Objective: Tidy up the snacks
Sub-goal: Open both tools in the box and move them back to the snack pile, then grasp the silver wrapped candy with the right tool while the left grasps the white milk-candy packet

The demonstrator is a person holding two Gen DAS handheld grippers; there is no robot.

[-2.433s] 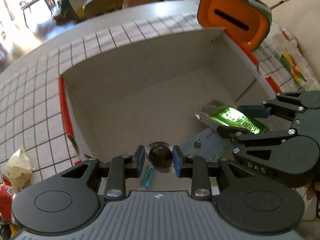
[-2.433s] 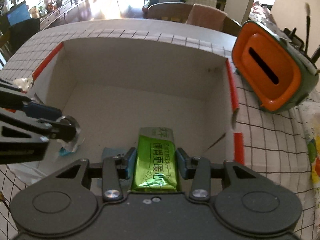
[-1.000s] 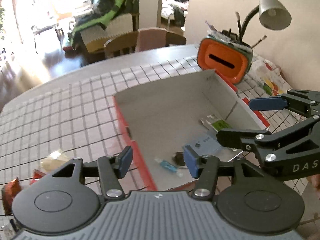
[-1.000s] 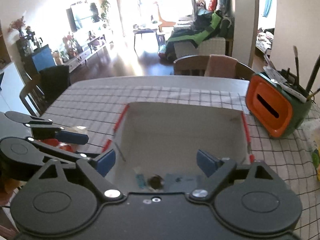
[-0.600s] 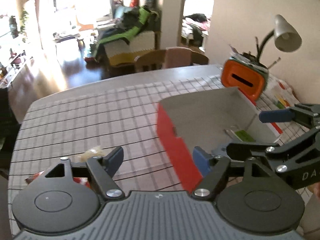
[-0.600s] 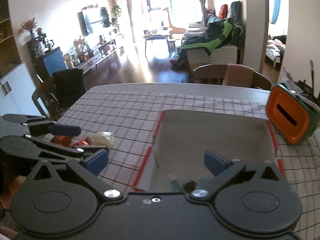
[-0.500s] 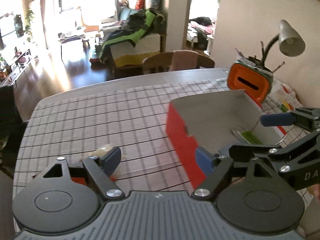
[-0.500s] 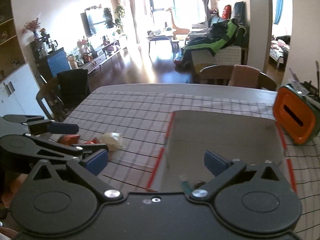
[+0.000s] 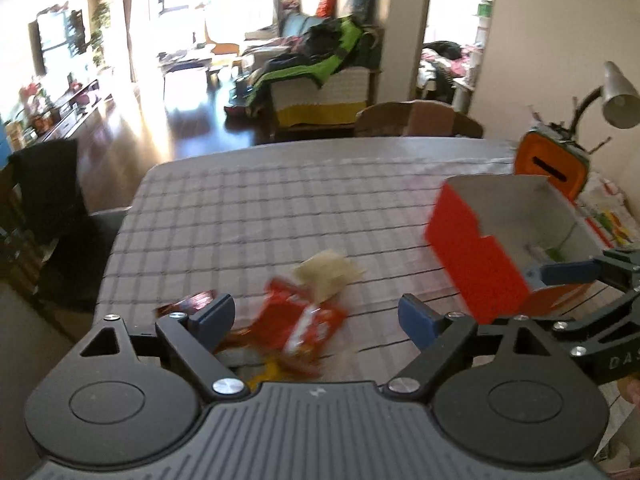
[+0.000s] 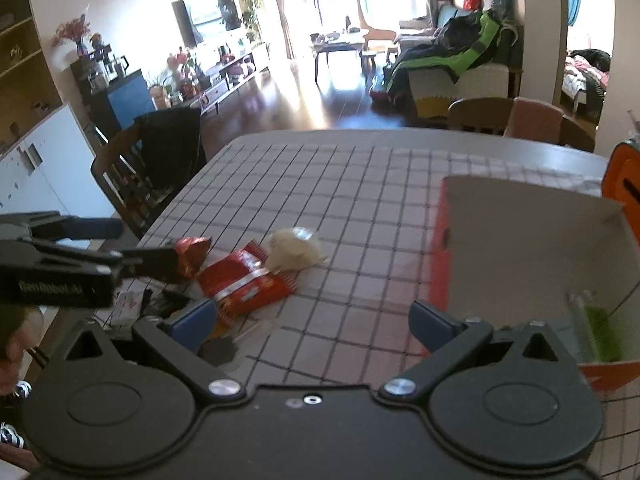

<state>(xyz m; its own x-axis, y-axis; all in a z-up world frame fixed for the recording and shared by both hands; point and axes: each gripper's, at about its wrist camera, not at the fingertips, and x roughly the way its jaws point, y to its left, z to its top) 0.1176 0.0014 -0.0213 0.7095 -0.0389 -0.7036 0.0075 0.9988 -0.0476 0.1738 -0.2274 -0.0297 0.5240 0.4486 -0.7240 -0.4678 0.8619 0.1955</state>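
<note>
A red cardboard box (image 9: 476, 264) with a grey inside stands on the right of the checked table; it also shows in the right wrist view (image 10: 532, 240), with a green packet (image 10: 598, 332) lying inside. Loose snacks lie left of it: a red packet (image 9: 304, 320) (image 10: 244, 280), a pale wrapped snack (image 9: 326, 272) (image 10: 294, 254) and a small red wrapper (image 10: 192, 254). My left gripper (image 9: 316, 316) is open and empty above the red packet. My right gripper (image 10: 314, 318) is open and empty, between the snacks and the box.
An orange and green pen holder (image 9: 550, 164) and a desk lamp (image 9: 618, 96) stand behind the box. A dark chair (image 10: 160, 160) is at the table's left edge. Small dark wrappers (image 10: 216, 350) lie near the front edge.
Both grippers let go of their snacks in the box, opened, pulled back and swung left. The loose snacks on the table have come into view.
</note>
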